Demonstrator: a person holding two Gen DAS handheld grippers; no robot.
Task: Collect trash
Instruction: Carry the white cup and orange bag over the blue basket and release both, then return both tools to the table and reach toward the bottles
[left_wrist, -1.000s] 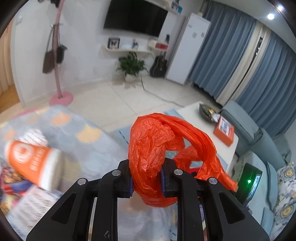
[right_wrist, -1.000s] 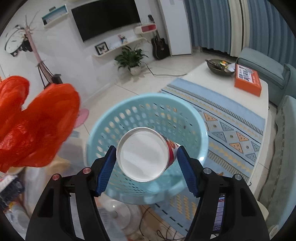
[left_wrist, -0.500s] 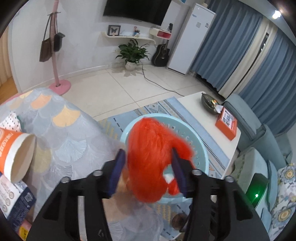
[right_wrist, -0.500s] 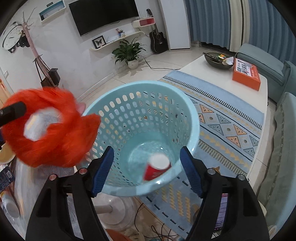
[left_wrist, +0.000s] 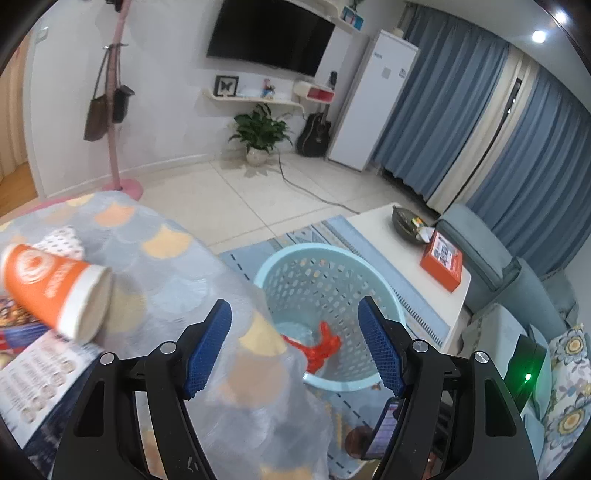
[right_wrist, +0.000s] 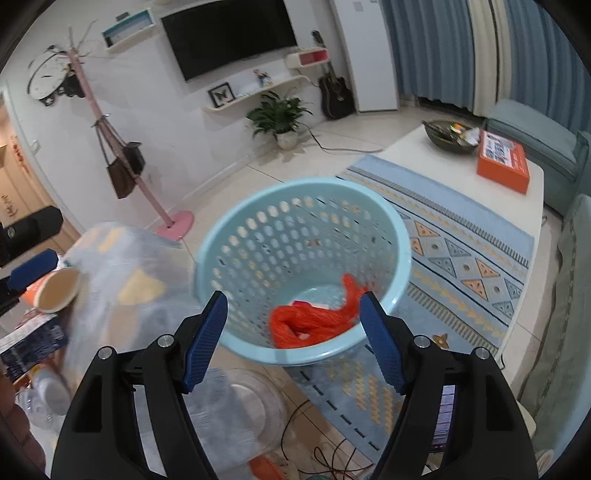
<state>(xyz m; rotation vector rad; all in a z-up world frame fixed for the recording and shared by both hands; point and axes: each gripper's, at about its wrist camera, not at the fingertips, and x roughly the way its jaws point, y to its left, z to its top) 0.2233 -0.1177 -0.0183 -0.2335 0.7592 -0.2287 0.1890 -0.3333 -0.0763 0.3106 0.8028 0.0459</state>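
Through my left wrist camera, my left gripper (left_wrist: 293, 345) hangs over the edge of the tabletop (left_wrist: 162, 258) with its jaws opening and nothing between them; past them the crumpled orange plastic bag (left_wrist: 319, 347) lies at the bottom of the light blue perforated basket (left_wrist: 325, 275), which stands on the floor just beside the table, I judge so that trash can drop straight in. An orange paper cup (left_wrist: 51, 291) lies on its side on the patterned cloth, apparently next to collect. Through my right wrist camera, my right gripper (right_wrist: 293, 341) is wide and empty above the same basket (right_wrist: 295, 229). This view shows the whole bag (right_wrist: 314, 317), with something red and white half hidden beneath it, which the left view hides behind the table edge.
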